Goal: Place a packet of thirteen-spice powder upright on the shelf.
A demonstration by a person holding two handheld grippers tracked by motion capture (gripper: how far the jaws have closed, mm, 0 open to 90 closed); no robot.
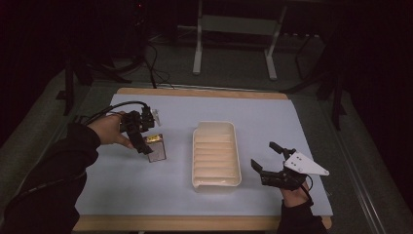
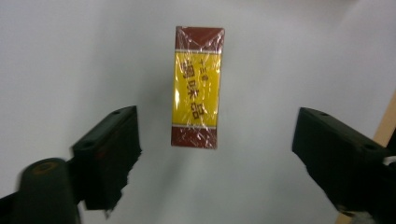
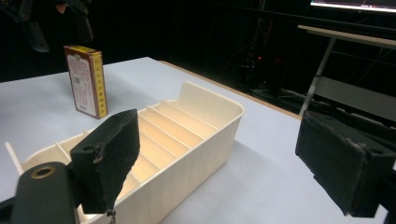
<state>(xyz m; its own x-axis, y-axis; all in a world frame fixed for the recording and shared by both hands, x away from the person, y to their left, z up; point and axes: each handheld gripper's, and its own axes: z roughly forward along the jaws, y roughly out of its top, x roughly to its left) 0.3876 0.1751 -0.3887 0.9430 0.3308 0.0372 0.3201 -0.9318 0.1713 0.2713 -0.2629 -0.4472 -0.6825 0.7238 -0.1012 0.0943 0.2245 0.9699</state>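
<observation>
Brown "调味品" on the yellow band of the wrapped box (image 2: 197,87).

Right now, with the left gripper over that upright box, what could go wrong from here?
1. The box stands upright on a narrow face; the left gripper, open with its fingers clear of both sides, could tip it by touching unevenly.
2. Its glossy wrap may slip in the grip.
3. The tray has narrow slots, so the box might catch on a divider.
</observation>
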